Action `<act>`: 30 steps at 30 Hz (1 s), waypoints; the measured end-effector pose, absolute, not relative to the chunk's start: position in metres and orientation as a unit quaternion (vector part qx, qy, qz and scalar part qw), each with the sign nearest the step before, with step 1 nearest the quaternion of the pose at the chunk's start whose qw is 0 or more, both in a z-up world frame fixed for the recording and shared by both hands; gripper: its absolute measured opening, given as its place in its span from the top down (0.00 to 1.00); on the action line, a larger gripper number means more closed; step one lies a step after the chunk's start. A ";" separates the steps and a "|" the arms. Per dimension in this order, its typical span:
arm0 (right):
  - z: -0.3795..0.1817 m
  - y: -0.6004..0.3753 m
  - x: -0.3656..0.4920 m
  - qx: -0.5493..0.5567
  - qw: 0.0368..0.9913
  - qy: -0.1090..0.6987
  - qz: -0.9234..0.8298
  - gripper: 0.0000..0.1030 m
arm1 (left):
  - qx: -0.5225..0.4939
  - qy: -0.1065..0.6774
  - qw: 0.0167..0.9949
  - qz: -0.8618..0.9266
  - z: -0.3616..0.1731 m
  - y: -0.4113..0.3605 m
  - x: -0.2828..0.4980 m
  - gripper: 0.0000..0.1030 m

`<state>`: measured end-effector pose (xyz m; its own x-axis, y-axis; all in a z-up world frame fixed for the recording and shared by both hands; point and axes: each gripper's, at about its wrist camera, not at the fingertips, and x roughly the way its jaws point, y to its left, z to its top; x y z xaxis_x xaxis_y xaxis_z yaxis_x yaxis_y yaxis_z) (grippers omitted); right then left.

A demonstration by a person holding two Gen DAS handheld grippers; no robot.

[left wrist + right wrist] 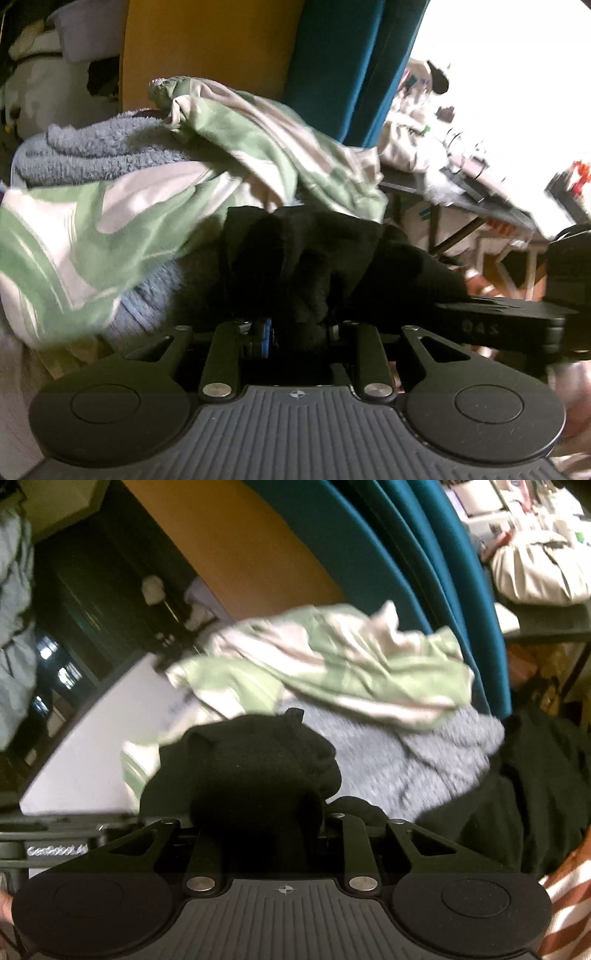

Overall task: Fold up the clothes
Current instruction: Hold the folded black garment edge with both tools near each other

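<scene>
On the left lies a fluffy blue towel with a crumpled green and white patterned cloth on top. The left gripper pinches a soft black cloth. The right gripper seems to pinch the same cloth, bunched over its fingers.

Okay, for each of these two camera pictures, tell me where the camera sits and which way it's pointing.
Left wrist view: sits on the left gripper, looking forward along its jaws at a bunched black fabric garment and a green-and-white patterned cloth; the right gripper shows at right.
Right wrist view: sits on the right gripper, looking along its jaws at the black garment against a teal curtain.
Both views share the black garment, the patterned cloth, a blue-grey fluffy towel and the curtain.
</scene>
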<state>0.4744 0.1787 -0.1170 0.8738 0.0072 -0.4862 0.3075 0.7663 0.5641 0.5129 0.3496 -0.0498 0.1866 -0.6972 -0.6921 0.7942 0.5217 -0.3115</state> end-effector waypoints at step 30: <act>-0.112 0.183 0.457 0.316 0.907 0.266 -0.081 0.80 | 0.038 0.437 0.757 -0.483 -0.053 0.358 0.495 0.77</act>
<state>0.4568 0.1828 -0.1115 0.8458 0.0209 -0.5331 0.3151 0.7867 0.5309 0.4947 0.3578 -0.0533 0.1503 -0.6995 -0.6987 0.7653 0.5297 -0.3657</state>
